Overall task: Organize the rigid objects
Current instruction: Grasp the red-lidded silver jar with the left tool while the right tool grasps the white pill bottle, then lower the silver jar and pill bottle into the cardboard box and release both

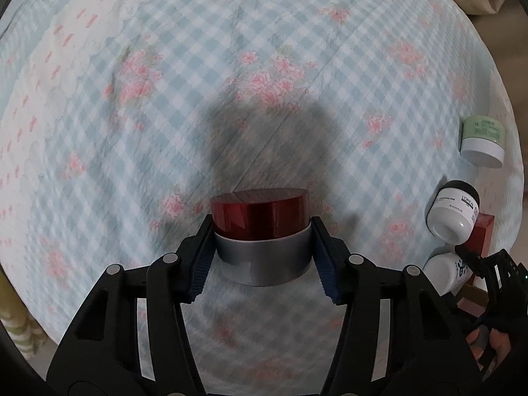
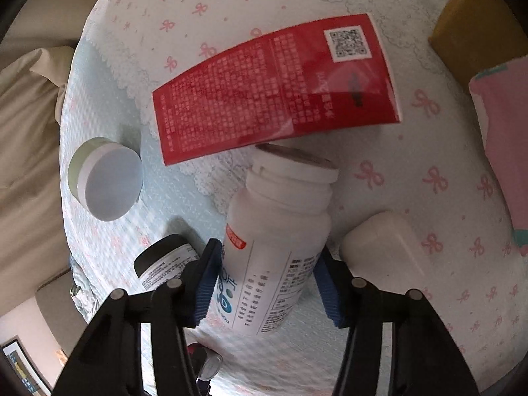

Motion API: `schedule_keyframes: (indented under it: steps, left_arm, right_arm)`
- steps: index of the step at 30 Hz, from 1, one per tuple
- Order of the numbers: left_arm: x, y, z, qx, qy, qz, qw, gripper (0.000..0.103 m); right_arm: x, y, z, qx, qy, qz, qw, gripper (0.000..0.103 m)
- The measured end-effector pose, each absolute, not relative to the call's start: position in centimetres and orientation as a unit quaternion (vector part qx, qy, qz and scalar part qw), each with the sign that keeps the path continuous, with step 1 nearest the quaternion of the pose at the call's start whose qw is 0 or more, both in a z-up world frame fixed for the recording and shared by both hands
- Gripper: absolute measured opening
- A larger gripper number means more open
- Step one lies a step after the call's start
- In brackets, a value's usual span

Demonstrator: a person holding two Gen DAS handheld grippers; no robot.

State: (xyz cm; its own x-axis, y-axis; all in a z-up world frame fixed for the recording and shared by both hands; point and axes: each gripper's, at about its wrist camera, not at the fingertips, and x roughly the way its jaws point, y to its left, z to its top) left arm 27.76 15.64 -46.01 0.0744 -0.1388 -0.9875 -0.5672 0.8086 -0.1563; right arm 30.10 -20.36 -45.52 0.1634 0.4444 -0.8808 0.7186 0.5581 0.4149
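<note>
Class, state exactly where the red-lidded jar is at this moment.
In the left wrist view, the red-lidded jar sits centre frame, gripped between the left gripper fingers above the checked bedspread.

Right wrist view: the supplement bottle [image 2: 277, 247] lies on the bedspread [image 2: 379, 151] between the gripper fingers [image 2: 208, 280]. The printed carton [image 2: 277, 89] lies beyond its cap. A lidded jar [image 2: 105, 181] lies to the left near the bedspread edge, a cream jar [image 2: 161, 260] just left of the bottle, a plain bottle [image 2: 382, 247] just right.

Red-lidded grey jar [image 1: 260, 237], checked floral bedspread [image 1: 198, 66]
</note>
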Motion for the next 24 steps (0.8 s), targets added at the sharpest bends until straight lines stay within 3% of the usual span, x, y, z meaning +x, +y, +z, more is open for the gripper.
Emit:
schedule_keyframes:
  steps: [13,24]
  left_arm:
    - [27.2,14.1,-43.3,-0.237,0.655,0.126,0.706,0.051]
    - [25.5,12.5,-35.8,-0.193,0.623,0.078,0.754,0.051]
  right_arm:
    - [28.3,-20.9,-44.1,0.427,0.639,-0.09,0.634,0.05]
    - [26.2,-19.9,-37.9,0.365,0.622,-0.025,0.692,0.05]
